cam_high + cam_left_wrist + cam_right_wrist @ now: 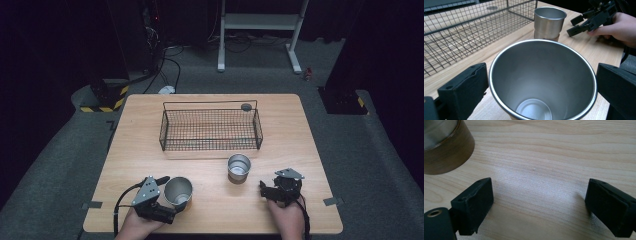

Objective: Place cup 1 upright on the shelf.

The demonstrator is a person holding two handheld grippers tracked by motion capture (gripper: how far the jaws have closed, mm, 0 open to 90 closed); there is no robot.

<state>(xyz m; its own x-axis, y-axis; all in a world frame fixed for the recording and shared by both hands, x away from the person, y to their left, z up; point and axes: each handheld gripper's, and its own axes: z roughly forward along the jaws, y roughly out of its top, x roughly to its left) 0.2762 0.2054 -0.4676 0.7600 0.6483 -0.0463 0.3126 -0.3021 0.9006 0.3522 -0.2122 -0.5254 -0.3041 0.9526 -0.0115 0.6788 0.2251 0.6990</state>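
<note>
Lower left of the high view: the near cup (pixel 178 192) is straddled by the left tool (pixel 167 196), jaws spread wide and not clamped on it. Lower right, the right tool (pixel 264 189) is held wide open over bare worktop (pixel 215 210), gripping nothing. The second cup (pixel 238 167) is seen mid-frame, before the basket (pixel 210 129).

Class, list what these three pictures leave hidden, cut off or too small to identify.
- Near cup: outer wall and base, hidden in the left gripper view by its own rim and the frame's bottom edge.
- Far cup: top cut off by the right gripper view's edge.
- Small dark disc by the wire basket: too small in the high view to identify.
</note>
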